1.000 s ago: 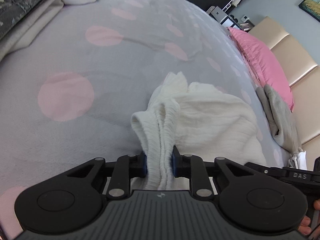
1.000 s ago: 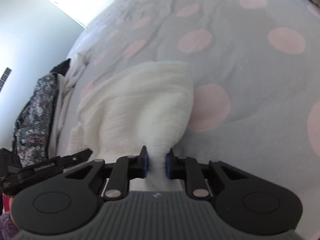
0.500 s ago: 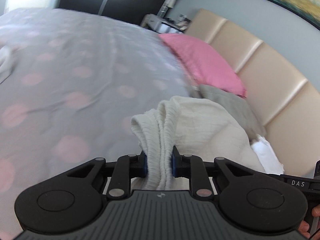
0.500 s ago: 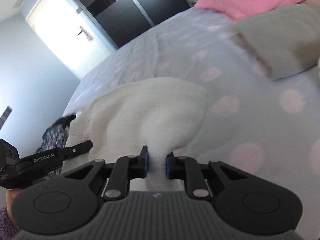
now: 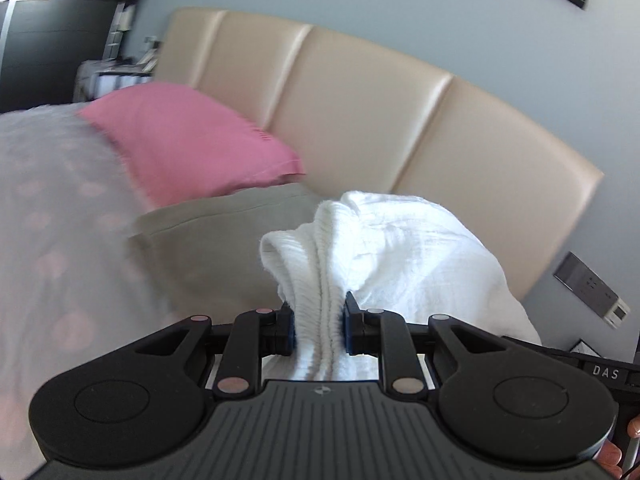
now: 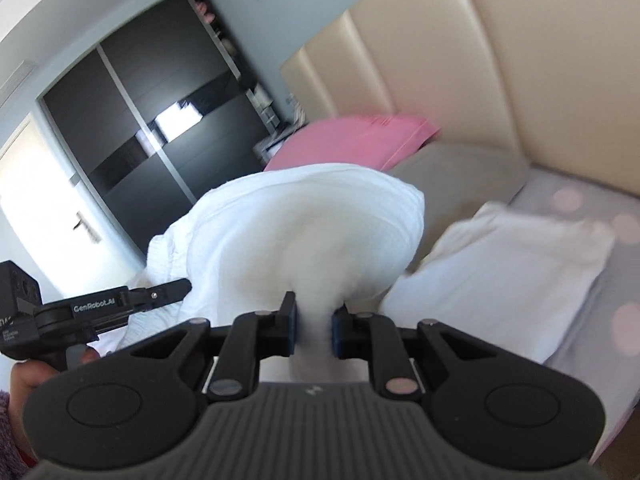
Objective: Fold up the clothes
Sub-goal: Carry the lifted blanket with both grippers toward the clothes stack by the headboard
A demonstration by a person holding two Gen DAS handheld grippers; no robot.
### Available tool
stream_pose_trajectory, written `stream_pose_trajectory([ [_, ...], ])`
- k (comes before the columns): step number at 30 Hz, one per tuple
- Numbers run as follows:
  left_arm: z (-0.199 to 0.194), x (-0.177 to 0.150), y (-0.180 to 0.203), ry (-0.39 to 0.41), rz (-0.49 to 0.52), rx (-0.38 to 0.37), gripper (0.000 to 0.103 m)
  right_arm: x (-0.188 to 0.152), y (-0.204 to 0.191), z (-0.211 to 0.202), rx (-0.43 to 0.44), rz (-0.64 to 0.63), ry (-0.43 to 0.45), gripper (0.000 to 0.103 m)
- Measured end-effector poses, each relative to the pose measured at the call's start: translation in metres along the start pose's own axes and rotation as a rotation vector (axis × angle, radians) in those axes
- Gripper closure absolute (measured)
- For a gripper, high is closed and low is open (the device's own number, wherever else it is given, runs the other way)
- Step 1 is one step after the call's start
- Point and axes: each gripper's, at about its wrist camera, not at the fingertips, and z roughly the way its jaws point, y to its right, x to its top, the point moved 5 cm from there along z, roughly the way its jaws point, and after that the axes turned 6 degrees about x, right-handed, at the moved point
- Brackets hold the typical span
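Both the left gripper (image 5: 319, 330) and right gripper (image 6: 314, 330) are clamped on the white garment (image 5: 400, 248) bunched between their fingers, so I'd keep it taut and level when laying it down.

Headboard: beige padded panels (image 5: 360, 120)
Pillow: pink (image 5: 184, 144), against headboard
Cushion: grey (image 5: 208, 248), beside pillow
Wardrobe: dark sliding doors (image 6: 152, 112)

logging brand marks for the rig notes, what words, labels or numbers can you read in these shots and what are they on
"DAS" on the right hand-held gripper, seen at the edge of the left wrist view.
"GenRobot.AI" on the left hand-held gripper, seen in the right wrist view.
Small white print on that gripper's black block: too small to read.
Wall panel markings: too blurred to read.
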Motion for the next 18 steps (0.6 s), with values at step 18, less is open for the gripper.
stream_pose_trajectory([
  [18,0.257,-0.029,0.100,-0.197,0.360,-0.036,0.084,0.012,0.183,0.037,-0.323,0.113,0.094,0.085],
])
